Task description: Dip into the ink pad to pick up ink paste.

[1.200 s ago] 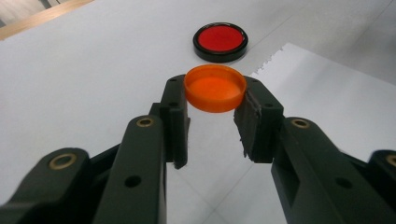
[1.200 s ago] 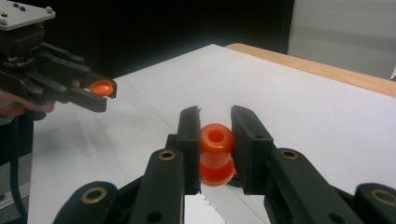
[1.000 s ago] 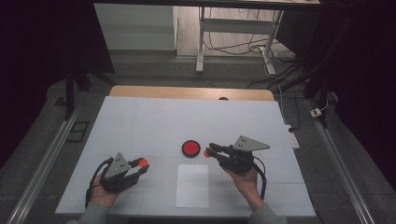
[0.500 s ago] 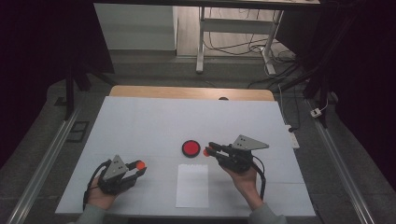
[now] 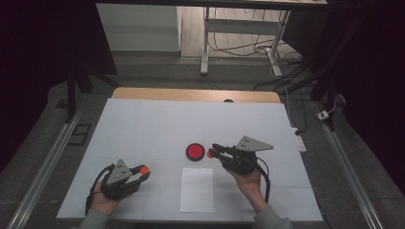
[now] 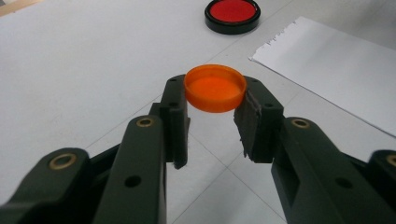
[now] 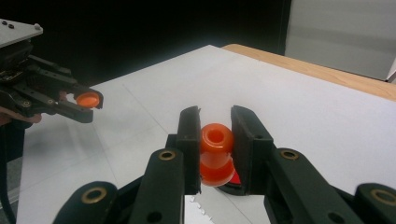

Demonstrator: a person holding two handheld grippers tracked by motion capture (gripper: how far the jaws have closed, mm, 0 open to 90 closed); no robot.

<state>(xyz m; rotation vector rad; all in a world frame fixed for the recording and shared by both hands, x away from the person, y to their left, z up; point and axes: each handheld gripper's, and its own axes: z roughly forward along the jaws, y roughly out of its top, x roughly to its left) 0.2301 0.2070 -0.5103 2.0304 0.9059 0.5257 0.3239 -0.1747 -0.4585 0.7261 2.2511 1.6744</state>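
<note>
Meanwhile, the left claw [image 6: 212, 121] grips an orange cap [image 6: 215, 87] above the table [image 5: 157, 124], while the right claw [image 7: 215, 140] clamps an orange stamp [image 7: 216, 154] just beside the red ink pad [image 5: 195, 151].

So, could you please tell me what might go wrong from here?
The left tongs pinch the orange cap only at its rim, near the tips, so it could slip out. The right tongs grip a rounded orange stamp above the red ink pad; it might twist or drop onto the paper.
</note>
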